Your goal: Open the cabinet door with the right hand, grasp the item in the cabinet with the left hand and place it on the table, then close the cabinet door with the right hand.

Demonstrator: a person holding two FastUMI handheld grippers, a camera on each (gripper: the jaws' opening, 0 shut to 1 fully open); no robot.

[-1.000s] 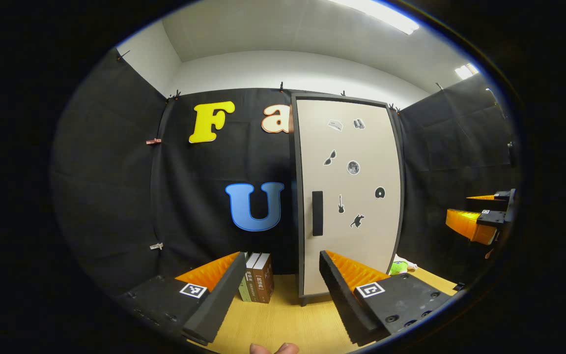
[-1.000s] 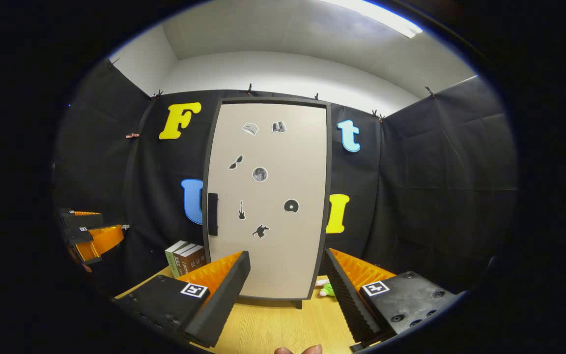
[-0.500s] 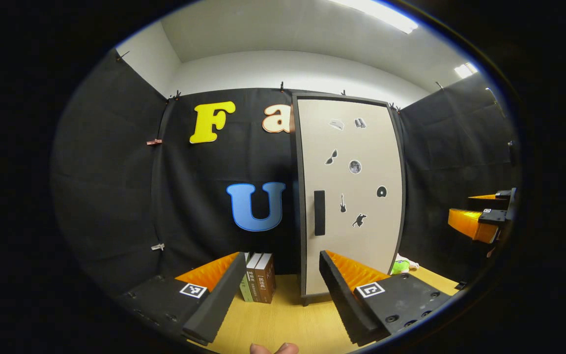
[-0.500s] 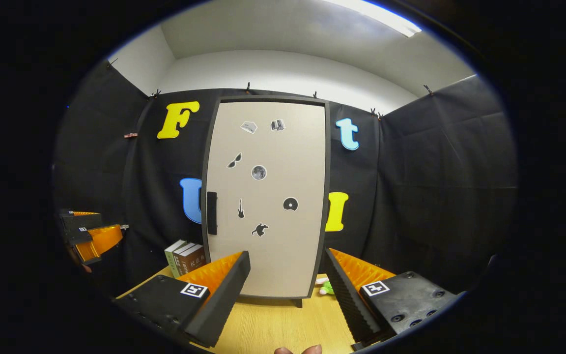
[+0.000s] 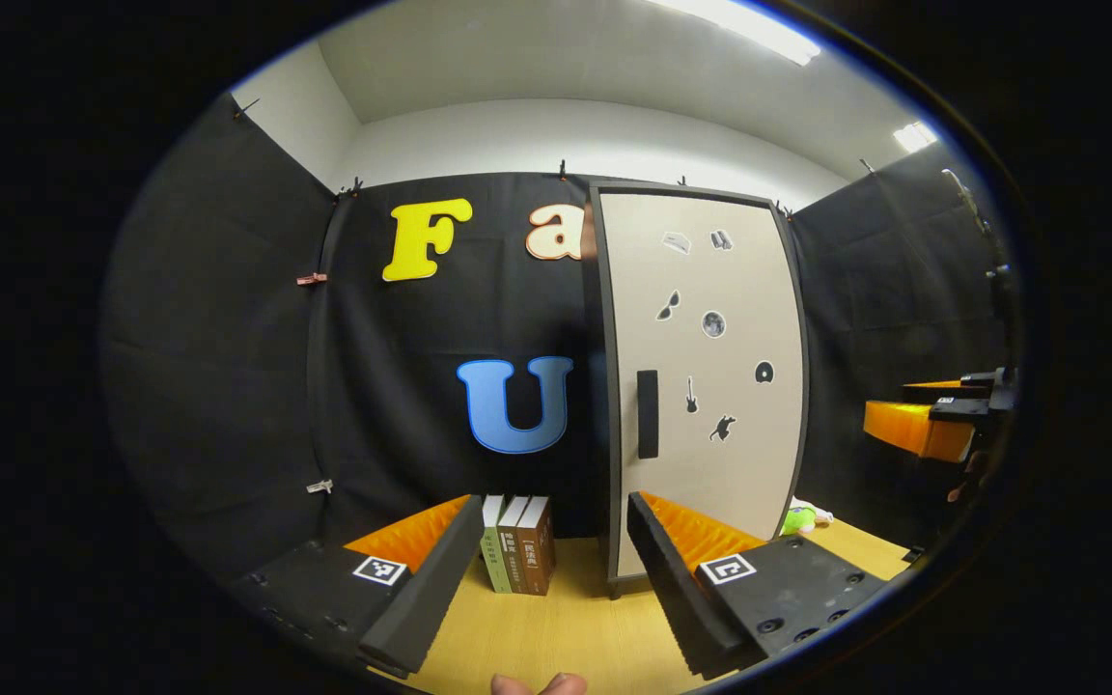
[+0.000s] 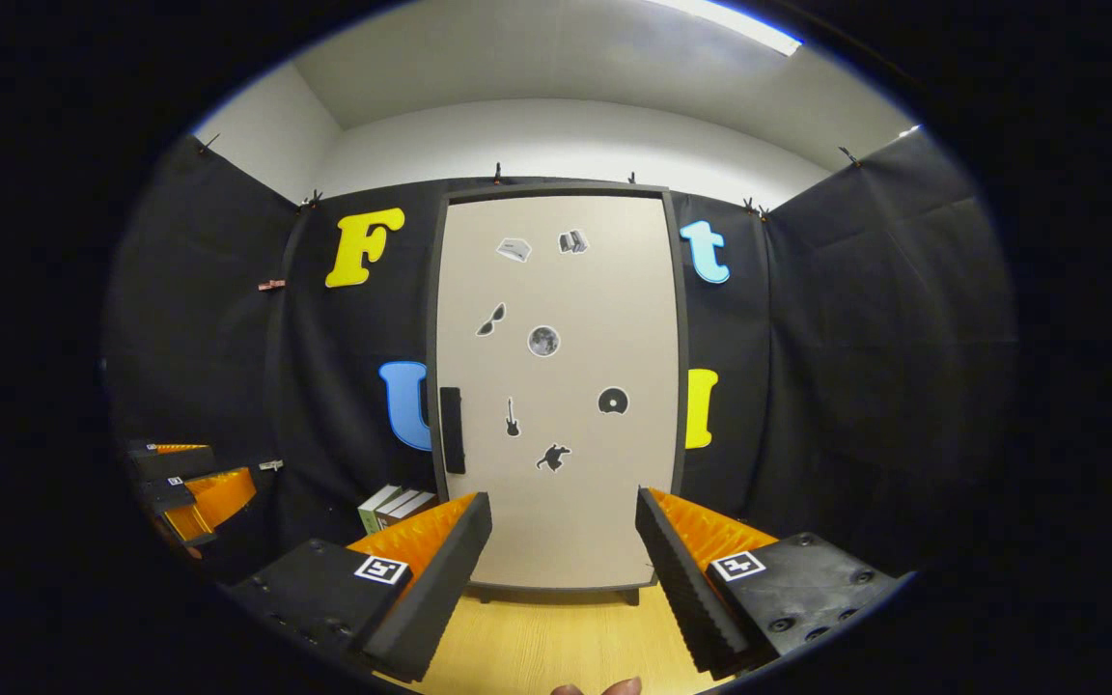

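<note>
1. Since a second ago the right tongs (image 6: pixel 564 541) have come closer to the cabinet door (image 6: pixel 556 386), which now looms larger and sits more squarely ahead in the right gripper view; the green toy that showed by the cabinet's foot there is now hidden behind the fingers. In the left gripper view the cabinet and the books have slid slightly toward 3 o'clock.
2. The cabinet door is shut, flush in its dark frame, with small dark stickers on its pale face. Its dark vertical handle (image 6: pixel 452 430) sits on the door's edge at 9 o'clock, at about mid-height.
3. The item inside the cabinet cannot be seen behind the closed door.
4. The right tongs stand wide open, fingers apart, holding nothing, pointed at the lower part of the door and not touching it.
5. The left tongs (image 5: pixel 556 550) are also wide open and hold nothing, aimed at the gap between the books (image 5: pixel 517 545) and the cabinet's handle edge.
6. The books stand upright on the wooden surface (image 5: pixel 556 627), at 9 o'clock of the cabinet.
7. A green toy (image 5: pixel 795 519) lies on the surface at 3 o'clock of the cabinet's foot.
8. In the left gripper view the right tongs appear far off at 3 o'clock (image 5: pixel 932 425); in the right gripper view the left tongs show at 8 o'clock (image 6: pixel 184 487).
</note>
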